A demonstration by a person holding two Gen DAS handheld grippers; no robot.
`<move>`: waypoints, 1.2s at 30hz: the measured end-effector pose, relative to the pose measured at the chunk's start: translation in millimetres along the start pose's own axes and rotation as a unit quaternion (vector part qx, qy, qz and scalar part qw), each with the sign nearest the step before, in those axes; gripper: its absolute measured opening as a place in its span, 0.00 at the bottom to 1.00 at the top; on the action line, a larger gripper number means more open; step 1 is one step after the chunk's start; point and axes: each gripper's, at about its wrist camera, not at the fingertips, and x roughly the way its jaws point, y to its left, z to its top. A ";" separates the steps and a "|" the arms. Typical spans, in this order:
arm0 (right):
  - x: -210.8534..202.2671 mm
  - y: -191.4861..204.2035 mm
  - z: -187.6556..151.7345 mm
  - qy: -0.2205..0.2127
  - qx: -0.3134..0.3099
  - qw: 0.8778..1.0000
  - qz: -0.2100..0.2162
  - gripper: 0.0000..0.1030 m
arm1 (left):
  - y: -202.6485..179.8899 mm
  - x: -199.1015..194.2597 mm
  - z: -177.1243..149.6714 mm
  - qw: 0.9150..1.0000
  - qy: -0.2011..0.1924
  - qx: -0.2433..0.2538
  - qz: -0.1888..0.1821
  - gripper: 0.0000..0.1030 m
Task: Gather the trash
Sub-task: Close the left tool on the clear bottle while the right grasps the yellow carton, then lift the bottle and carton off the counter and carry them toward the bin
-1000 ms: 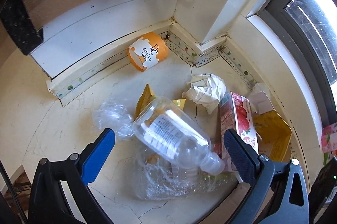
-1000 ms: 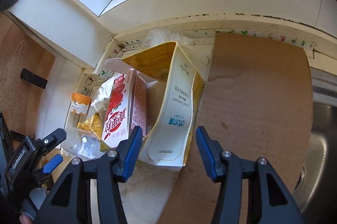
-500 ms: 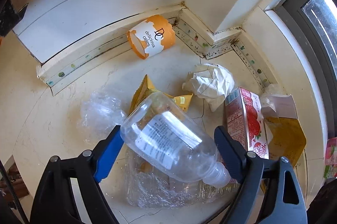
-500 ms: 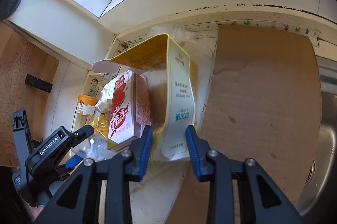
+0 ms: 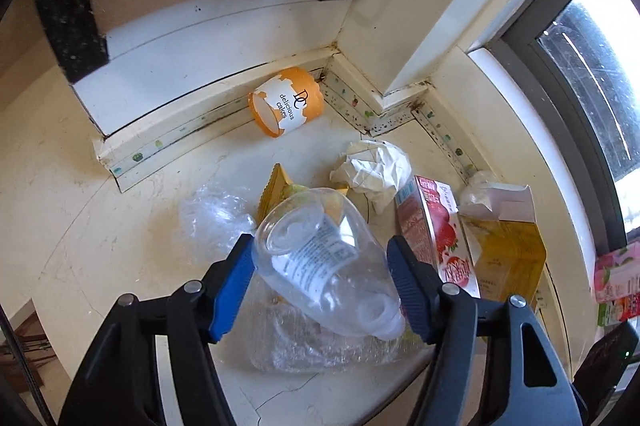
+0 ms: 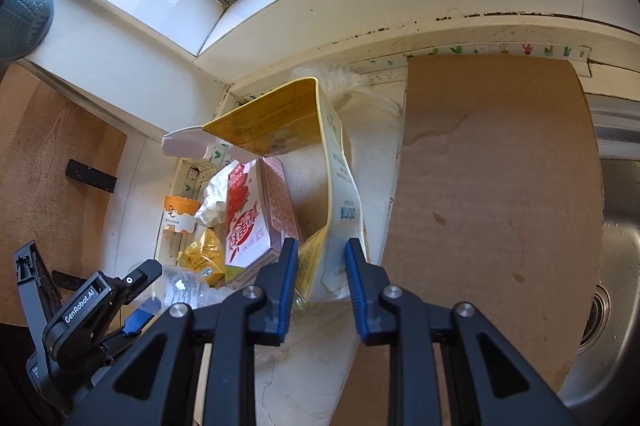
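Both pairs of jaws are closing at once — a second ago they stood wide. The left gripper (image 5: pixel 320 266) now has the clear plastic bottle (image 5: pixel 324 266) pinched between its pads, base tipped up off the clutter. The right gripper (image 6: pixel 322 276) narrows on the yellow carton (image 6: pixel 340 218) wall between its jaws, seemingly touching it — two pieces of trash nearly secured.

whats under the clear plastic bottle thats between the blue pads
Under the clear plastic bottle lie crumpled clear plastic wrap and a yellow snack wrapper, both only partly showing. Whatever else sits directly beneath the bottle is covered by it.
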 end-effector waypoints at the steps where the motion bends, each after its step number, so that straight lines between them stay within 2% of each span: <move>1: -3.6 1.4 -1.3 -0.004 -0.002 1.000 0.001 0.23 | -0.4 -4.7 -2.4 1.000 -0.004 0.006 -0.001 0.63; 8: -34.7 8.3 -10.7 -0.030 -0.008 0.999 0.018 0.22 | 1.3 -34.3 -15.1 0.999 -0.019 0.033 -0.009 0.61; 12: -57.5 16.7 -22.1 -0.047 -0.027 0.998 0.025 0.21 | 5.4 -66.3 -26.3 0.998 -0.036 0.049 -0.016 0.60; 18: -96.0 30.3 -49.6 -0.065 -0.043 0.996 0.039 0.18 | 22.6 -111.8 -52.9 0.997 -0.038 0.062 -0.032 0.60; 25: -142.3 58.1 -106.4 -0.074 -0.078 0.993 0.045 0.13 | 64.0 -184.5 -100.1 0.994 -0.049 0.091 -0.040 0.60; 26: -148.5 62.5 -116.9 -0.075 -0.084 0.993 0.047 0.09 | 69.8 -191.5 -105.1 0.993 -0.050 0.094 -0.041 0.60; 27: -152.2 65.5 -124.7 -0.073 -0.087 0.992 0.051 0.00 | 79.4 -202.9 -114.0 0.993 -0.052 0.099 -0.043 0.60; 32: -173.5 87.8 -177.5 -0.067 -0.120 0.989 0.045 0.00 | 123.4 -234.1 -151.7 0.992 -0.054 0.112 -0.027 0.60; 35: -162.9 99.7 -211.1 -0.050 -0.153 0.987 0.016 0.00 | 155.9 -232.6 -171.9 0.993 -0.043 0.105 -0.011 0.60; 36: -153.7 100.1 -223.7 -0.032 -0.160 0.986 0.011 0.00 | 169.2 -230.2 -179.5 0.995 -0.032 0.098 -0.011 0.60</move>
